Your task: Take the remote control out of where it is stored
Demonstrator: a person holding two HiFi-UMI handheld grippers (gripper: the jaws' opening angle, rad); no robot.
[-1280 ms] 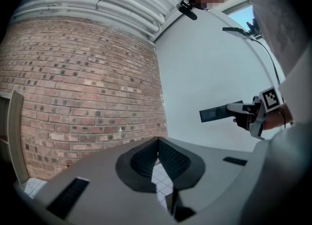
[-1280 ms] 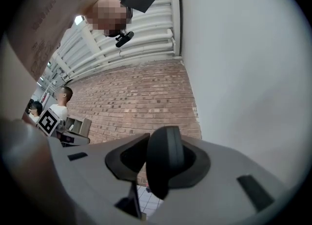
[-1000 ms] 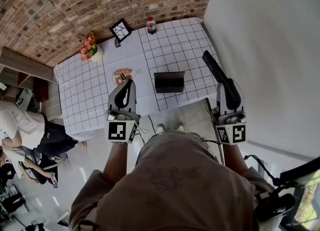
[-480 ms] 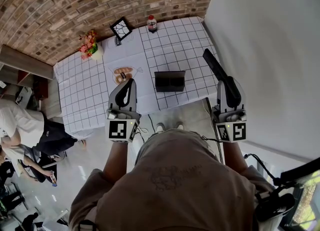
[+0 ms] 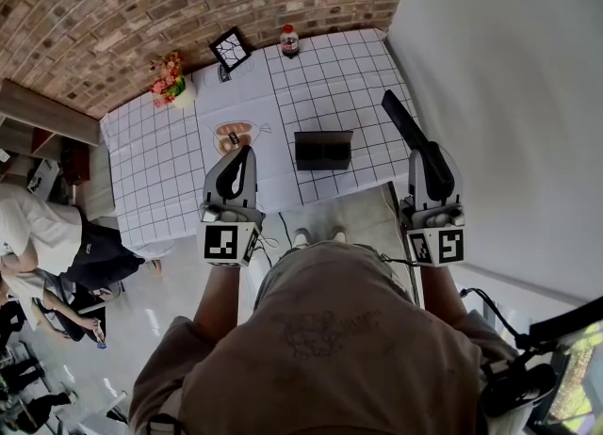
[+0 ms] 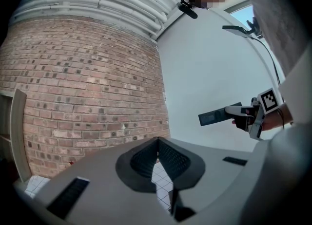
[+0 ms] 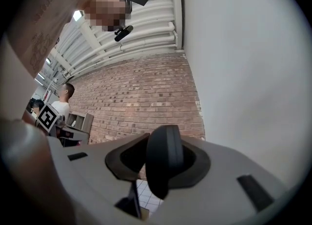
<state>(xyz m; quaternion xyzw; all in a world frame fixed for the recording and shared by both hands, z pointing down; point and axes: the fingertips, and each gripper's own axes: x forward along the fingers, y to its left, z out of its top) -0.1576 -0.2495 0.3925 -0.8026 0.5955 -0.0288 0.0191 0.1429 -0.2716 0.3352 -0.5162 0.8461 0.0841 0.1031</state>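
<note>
1. Head view: a person stands at the near edge of a tabletop covered by a white cloth with a dark grid, with a tool in each hand.
2. The right tool is clenched on the remote control. This long dark bar juts out past the jaws, away from the person, beside the white wall on the right.
3. The remote control is up in the air by the tabletop's near right corner. It is well apart from the open black box, which sits on the cloth near the front edge.
4. Right gripper view: the remote control is seen end-on as a dark rounded slab filling the gap between the jaws, with both pads against it.
5. The left tool is clenched with nothing in it. In the left gripper view its pads meet at the tips, and the grid cloth shows through the slit below them.
6. The left tool hangs over the front edge, left of the black box, pointing toward the brick wall.
7. Along the far edge stand a picture frame and a bottle, and flowers stand at the left.
8. Other people are on the floor at the far left.
</note>
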